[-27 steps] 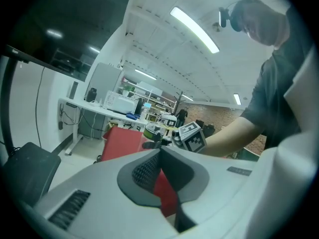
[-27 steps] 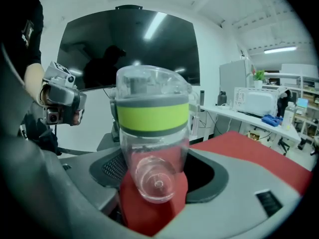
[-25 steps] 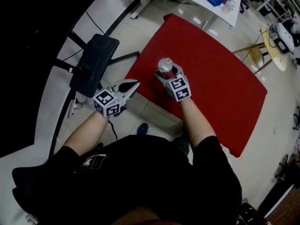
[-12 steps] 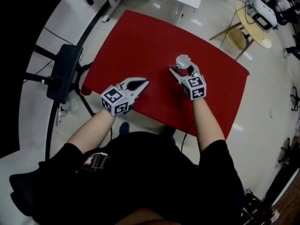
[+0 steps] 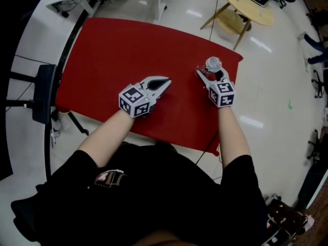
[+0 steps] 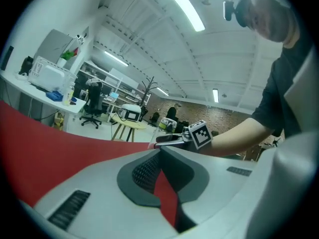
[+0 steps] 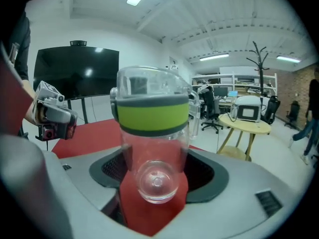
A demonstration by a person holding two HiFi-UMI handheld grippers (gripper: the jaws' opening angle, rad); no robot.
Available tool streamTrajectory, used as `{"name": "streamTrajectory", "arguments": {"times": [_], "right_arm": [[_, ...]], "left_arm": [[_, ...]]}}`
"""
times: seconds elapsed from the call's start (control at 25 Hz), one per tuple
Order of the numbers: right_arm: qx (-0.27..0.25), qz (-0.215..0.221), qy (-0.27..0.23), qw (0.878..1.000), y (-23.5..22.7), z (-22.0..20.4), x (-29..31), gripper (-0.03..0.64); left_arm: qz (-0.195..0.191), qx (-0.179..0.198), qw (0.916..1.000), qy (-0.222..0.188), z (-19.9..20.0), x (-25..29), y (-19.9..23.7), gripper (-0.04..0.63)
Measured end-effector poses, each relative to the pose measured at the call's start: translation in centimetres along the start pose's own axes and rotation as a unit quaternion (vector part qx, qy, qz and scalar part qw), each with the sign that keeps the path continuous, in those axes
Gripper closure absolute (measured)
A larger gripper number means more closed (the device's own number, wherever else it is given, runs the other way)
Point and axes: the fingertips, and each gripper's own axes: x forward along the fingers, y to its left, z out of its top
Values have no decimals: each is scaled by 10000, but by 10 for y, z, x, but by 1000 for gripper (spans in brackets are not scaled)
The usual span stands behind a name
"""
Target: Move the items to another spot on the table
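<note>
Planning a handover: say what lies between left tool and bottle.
Only bare red table separates the left tool from the bottle in the right tool, as the head view shows.

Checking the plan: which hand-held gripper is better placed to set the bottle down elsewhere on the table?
Right. The right hand-held gripper is shut on the bottle over the red table; the left hand-held gripper is shut on nothing and apart from it.

The clear, glossy bottle (image 7: 154, 148) is probably plastic; the red table top (image 5: 113, 50) is matt and smooth.
</note>
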Motion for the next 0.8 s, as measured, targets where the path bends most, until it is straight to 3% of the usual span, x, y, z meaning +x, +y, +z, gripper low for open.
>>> {"name": "streamTrajectory", "arguments": {"times": [0.24, 0.48, 0.8], "right_arm": [[378, -819, -138, 9958, -77, -42, -35, 270], [687, -1500, -97, 9863, -160, -54, -25, 270], [906, -1913, -148, 9772, -201, -55, 5, 268]], "left_arm": [[-338, 1, 9994, 63, -16, 68, -27, 604], [-495, -66, 9986, 189, -19, 136, -20, 604], [-553, -237, 9973, 429, -30, 163, 18, 604]]}}
